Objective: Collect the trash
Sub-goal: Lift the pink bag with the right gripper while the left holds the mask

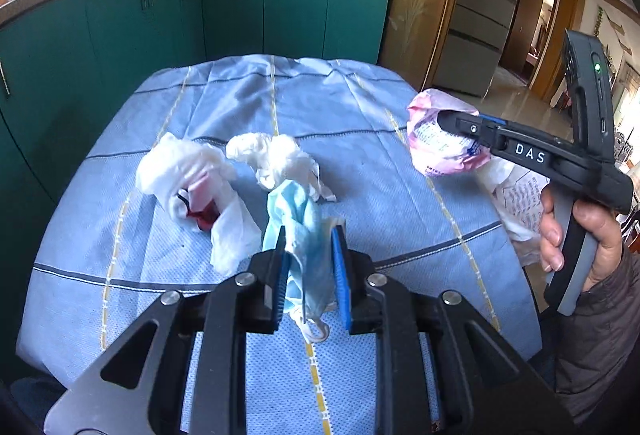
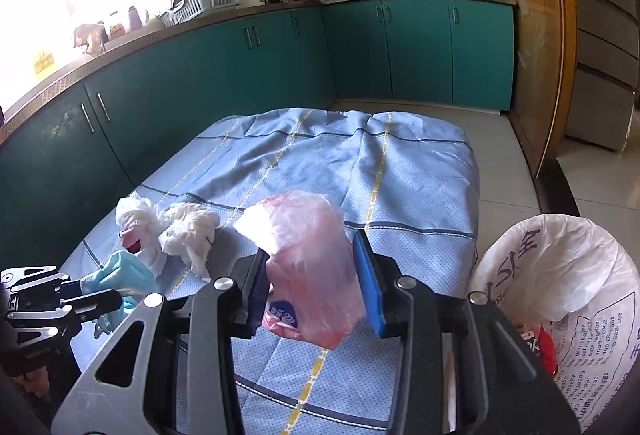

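The left gripper (image 1: 308,235) clamps the blue mask (image 1: 294,219) near the white tissues (image 1: 276,159), and the right gripper (image 2: 310,255) clamps the pink wrapper (image 2: 308,247) beside the trash bag (image 2: 560,275)

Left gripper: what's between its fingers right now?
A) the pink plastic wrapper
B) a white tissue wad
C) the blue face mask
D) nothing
C: the blue face mask hangs between the blue pads of the left gripper; the pink plastic wrapper sits in the right gripper.
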